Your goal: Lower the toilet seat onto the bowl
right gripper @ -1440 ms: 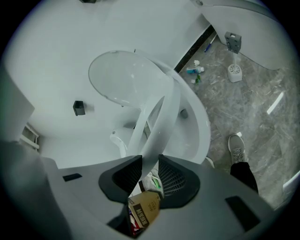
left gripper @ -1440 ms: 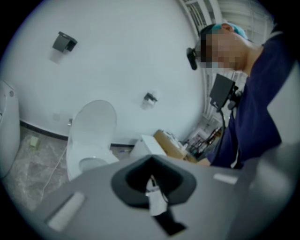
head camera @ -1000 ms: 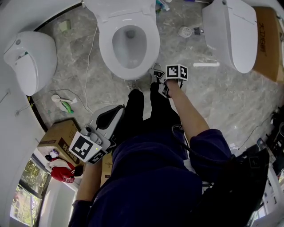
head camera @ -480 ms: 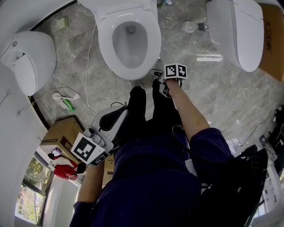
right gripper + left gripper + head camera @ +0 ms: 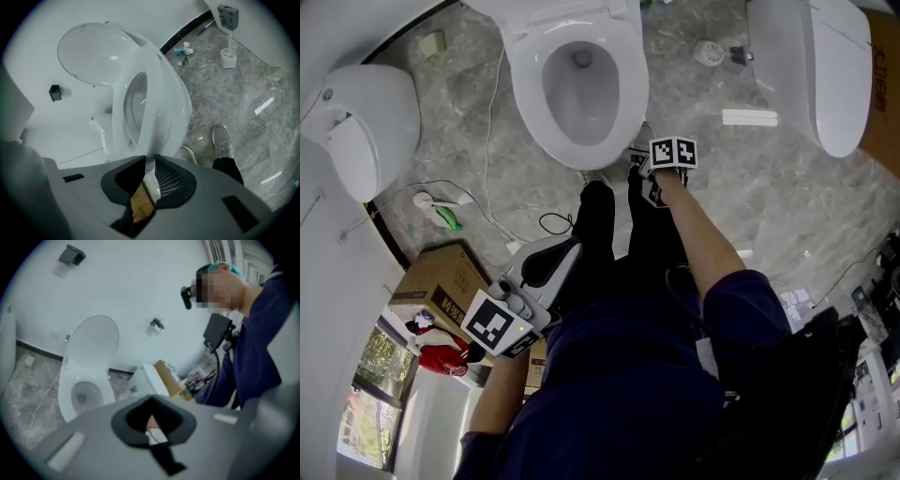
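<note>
Right gripper (image 5: 150,161), jaws just narrowing, is seemingly pinching the toilet seat (image 5: 157,93) rim; ease gently onto the bowl (image 5: 581,94). Left gripper (image 5: 151,404) is idling closed.

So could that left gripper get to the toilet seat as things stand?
Probably yes, once it moves in. The left gripper hangs low beside the person, apart from the toilet seat. Only floor and a thin cable lie between, so nothing seems to block a reach forward.
</note>
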### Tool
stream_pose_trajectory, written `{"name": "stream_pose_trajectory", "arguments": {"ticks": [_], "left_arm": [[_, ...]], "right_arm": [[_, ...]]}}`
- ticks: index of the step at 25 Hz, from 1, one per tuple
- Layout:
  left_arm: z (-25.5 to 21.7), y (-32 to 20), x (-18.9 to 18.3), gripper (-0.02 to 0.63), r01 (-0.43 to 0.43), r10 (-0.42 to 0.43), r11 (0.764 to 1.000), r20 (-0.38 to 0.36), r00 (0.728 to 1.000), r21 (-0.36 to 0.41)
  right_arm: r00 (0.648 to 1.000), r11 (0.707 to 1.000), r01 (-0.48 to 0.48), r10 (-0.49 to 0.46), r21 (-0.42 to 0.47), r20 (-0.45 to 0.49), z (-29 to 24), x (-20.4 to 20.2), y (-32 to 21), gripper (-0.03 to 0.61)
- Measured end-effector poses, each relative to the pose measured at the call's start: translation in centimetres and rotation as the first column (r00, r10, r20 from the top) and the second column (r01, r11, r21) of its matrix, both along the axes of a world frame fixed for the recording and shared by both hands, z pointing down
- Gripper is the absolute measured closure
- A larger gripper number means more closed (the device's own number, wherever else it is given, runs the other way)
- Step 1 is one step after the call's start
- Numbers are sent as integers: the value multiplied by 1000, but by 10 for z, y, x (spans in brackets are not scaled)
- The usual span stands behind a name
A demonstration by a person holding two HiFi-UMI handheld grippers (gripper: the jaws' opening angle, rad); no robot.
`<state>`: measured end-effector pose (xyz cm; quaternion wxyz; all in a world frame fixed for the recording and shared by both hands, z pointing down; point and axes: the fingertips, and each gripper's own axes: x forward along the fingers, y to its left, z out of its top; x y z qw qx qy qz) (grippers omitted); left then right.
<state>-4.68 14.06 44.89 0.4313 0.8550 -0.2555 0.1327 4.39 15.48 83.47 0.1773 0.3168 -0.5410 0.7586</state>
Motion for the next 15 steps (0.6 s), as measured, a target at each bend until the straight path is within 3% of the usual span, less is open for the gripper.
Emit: {"name": "stream_pose_trajectory", "arguments": {"ticks": [15], "left_arm": [[22, -8, -3, 609, 8, -7, 998, 16, 1000, -62]], "right_arm": [[996, 998, 28, -33, -62, -80, 44, -1, 8, 527]]}}
